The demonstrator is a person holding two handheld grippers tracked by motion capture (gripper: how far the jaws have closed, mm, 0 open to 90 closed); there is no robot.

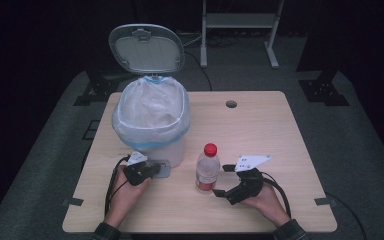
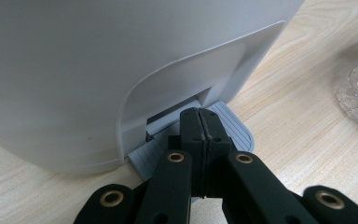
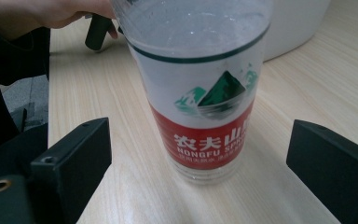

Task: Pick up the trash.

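Two risks: the left gripper (image 2: 199, 122), jaws shut, may slip off the grey ribbed pedal (image 2: 235, 128) of the white lidded bin (image 1: 152, 120), dropping the lid; the right gripper (image 3: 198, 154), jaws wide and empty, may topple the clear red-capped plastic bottle (image 3: 200, 88) on the desk (image 1: 260, 125).

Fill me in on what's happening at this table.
A person works two handheld grippers at a wooden table. The left gripper, jaws shut, presses on the pedal of a white bin, whose lid stands open over a bag liner. The right gripper is open, its jaws on either side of an upright plastic bottle with a red cap, not touching it yet. The bottle stands on the table beside the bin.
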